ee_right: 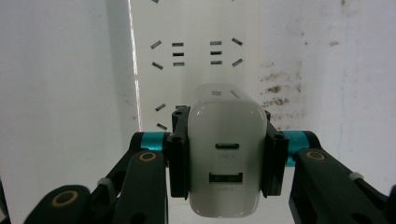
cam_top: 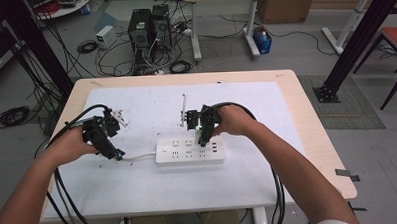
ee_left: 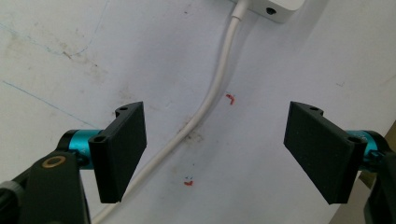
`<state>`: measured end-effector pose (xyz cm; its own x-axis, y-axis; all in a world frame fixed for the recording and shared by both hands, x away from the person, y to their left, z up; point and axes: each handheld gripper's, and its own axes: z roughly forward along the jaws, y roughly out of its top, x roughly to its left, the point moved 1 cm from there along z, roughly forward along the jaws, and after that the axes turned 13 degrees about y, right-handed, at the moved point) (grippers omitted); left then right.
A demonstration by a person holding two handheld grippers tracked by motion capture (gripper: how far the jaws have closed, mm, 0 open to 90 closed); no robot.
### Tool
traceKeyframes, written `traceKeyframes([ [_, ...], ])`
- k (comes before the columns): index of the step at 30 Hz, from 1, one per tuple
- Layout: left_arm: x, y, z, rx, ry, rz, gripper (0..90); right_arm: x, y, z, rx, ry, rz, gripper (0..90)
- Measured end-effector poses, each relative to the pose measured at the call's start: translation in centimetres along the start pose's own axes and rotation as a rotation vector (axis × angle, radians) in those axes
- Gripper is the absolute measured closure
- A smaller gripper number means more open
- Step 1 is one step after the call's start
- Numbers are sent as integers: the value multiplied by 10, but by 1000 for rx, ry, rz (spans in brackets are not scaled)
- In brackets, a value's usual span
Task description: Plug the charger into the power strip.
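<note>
Between right gripper (ee_right: pixel 226 163) jaws: white charger (ee_right: pixel 226 158), markings unreadable

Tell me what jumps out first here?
The white USB charger, clamped between the right gripper's jaws, sits right over the white power strip at mid-table. To the left, the left gripper hangs open above the strip's white cord on the stained mat.

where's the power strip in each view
High view: power strip lies at table centre, under the right gripper.
Left gripper view: its corner sits at the top edge, with the cord running down between the open jaws.
Right gripper view: its socket face fills the upper middle, behind the charger.
Shared landmark: the white cord leaving the strip's end.
</note>
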<state>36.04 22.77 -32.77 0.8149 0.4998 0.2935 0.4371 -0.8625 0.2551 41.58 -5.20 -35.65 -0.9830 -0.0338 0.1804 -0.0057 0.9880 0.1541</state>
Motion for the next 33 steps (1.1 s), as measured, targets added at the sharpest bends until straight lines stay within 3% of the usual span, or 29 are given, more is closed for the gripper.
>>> traceKeyframes([
  [3,0,0,0,4,-1,1,212,-1,1,2,14,2,-3,622],
  [8,-1,0,-1,-10,-2,-9,213,-6,4,10,47,12,-46,622],
  [12,0,-1,0,-9,0,-13,212,-10,8,10,73,32,-45,623],
  [14,0,-2,1,-10,-4,-18,213,-10,8,11,90,30,-85,623],
  [17,0,-3,2,-11,-9,-15,213,-10,11,18,135,29,-44,623],
  [21,0,-3,3,-14,-11,-14,212,-11,14,18,150,28,13,625],
  [33,-2,-1,8,-27,-26,-16,213,-5,17,22,138,-21,13,627],
])
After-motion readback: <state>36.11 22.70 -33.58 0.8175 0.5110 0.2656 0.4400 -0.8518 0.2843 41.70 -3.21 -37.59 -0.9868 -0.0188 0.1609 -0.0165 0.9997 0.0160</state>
